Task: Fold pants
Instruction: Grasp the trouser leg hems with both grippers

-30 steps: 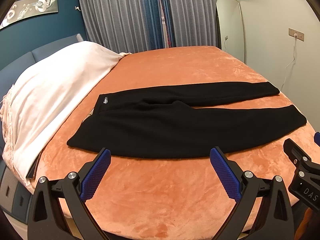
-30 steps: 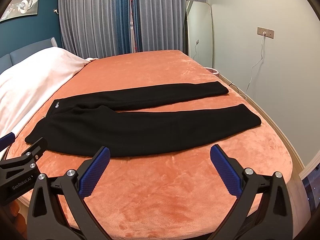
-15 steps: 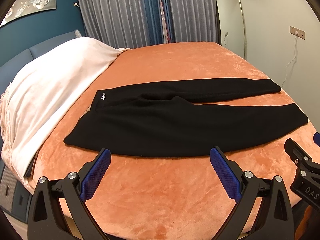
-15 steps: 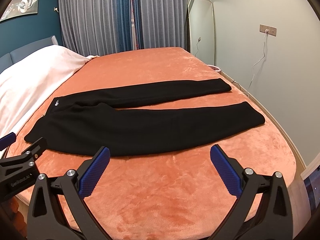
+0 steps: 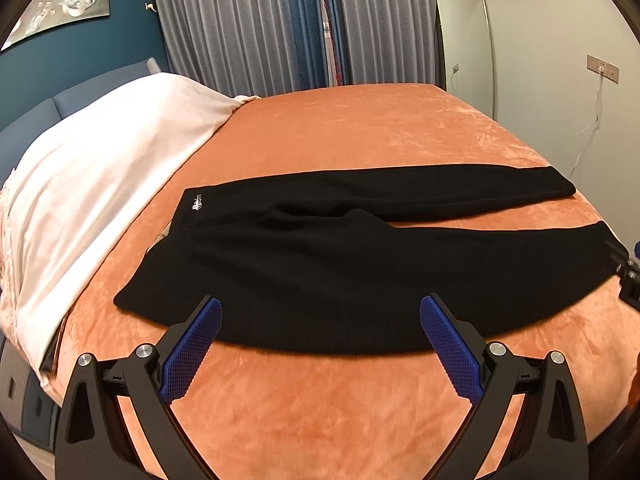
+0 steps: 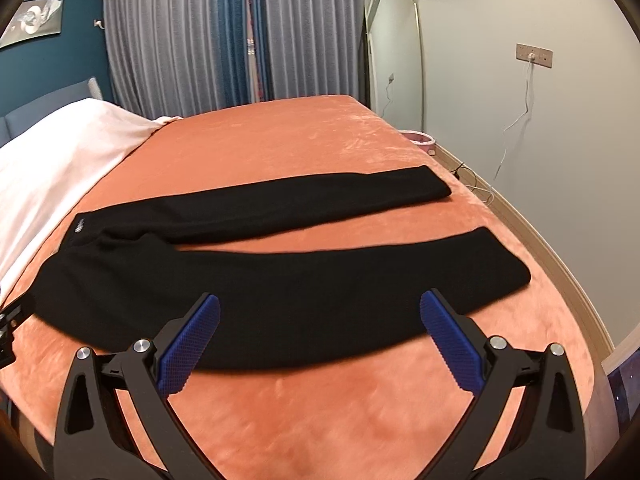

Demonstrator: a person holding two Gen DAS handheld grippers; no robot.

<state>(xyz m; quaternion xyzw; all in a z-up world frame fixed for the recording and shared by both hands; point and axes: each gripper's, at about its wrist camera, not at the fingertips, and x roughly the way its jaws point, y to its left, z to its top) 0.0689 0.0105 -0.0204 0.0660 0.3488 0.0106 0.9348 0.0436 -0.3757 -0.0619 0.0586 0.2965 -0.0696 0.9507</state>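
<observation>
Black pants lie flat on the orange bed, waistband at the left near the white duvet, both legs stretched to the right and spread apart. They also show in the right wrist view. My left gripper is open and empty, hovering over the near edge of the pants at the hip end. My right gripper is open and empty over the near leg. Blue pads line the fingers. The right gripper's tip shows at the right edge of the left wrist view.
A white duvet covers the bed's left end. Grey and blue curtains hang behind. A mirror leans on the right wall, with a pink bowl and cables on the floor. The bed's edge runs close on the right.
Both grippers have moved forward toward the pants, whose near edge now lies between the fingertips. The jaws stayed open. The pants have not moved.
</observation>
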